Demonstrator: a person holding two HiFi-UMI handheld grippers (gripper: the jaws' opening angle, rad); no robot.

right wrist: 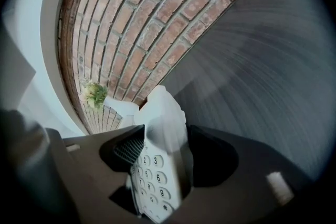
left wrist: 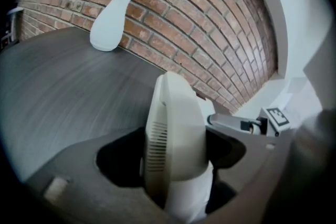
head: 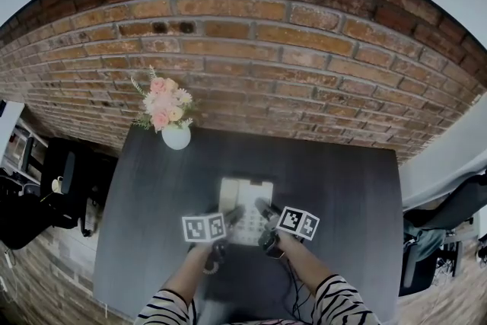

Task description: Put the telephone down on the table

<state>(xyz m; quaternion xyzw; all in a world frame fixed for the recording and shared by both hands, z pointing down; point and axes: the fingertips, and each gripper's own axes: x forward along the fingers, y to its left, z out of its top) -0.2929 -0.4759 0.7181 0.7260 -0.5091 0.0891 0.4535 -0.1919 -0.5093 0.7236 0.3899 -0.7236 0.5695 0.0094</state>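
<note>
A cream push-button telephone [head: 245, 203] lies in the middle of the dark table [head: 342, 179], its handset along the left side. My left gripper [head: 233, 215] is at its near left corner. In the left gripper view, the jaws [left wrist: 174, 162] are closed on the white handset end [left wrist: 176, 128]. My right gripper [head: 264, 208] is at the phone's near right edge. In the right gripper view, the keypad side of the telephone [right wrist: 155, 170] stands between the jaws [right wrist: 164, 157], against the left one, with a dark gap toward the right one.
A white vase of pink flowers [head: 174, 132] stands at the table's far left corner, before a brick wall [head: 304, 65]. A black cord [head: 291, 293] runs off the near edge. Dark chairs and clutter [head: 61, 186] sit left of the table, and a chair [head: 449, 217] to its right.
</note>
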